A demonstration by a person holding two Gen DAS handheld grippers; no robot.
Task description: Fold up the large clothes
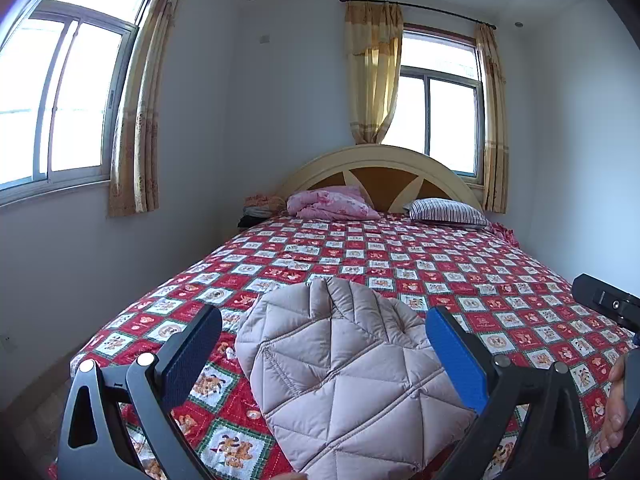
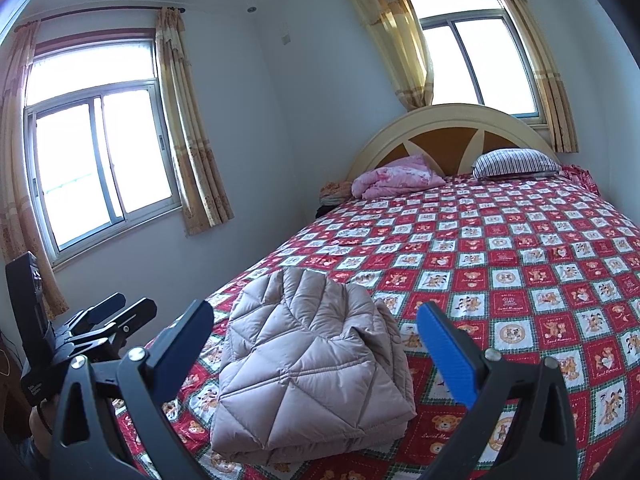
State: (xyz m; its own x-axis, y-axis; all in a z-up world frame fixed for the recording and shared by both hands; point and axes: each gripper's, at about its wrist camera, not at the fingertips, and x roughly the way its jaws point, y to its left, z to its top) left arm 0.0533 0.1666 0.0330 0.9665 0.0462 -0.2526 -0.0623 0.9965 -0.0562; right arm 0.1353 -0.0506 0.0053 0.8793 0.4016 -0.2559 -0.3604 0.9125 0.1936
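Observation:
A pale pink-grey quilted jacket (image 1: 340, 380) lies folded in a compact stack near the foot of the bed; it also shows in the right wrist view (image 2: 312, 364). My left gripper (image 1: 324, 356) is open and empty, held above and in front of the jacket, not touching it. My right gripper (image 2: 316, 344) is open and empty, held back from the jacket on its right side. The left gripper's body (image 2: 80, 336) shows at the left of the right wrist view. Part of the right gripper (image 1: 608, 304) shows at the right edge of the left wrist view.
The bed has a red and white checked cover (image 1: 440, 272) with bear prints. A pink bundle (image 1: 332, 202) and a striped pillow (image 1: 448, 211) lie by the arched headboard (image 1: 380, 160). Windows with yellow curtains (image 1: 132, 120) stand left and behind. The wall runs close along the bed's left side.

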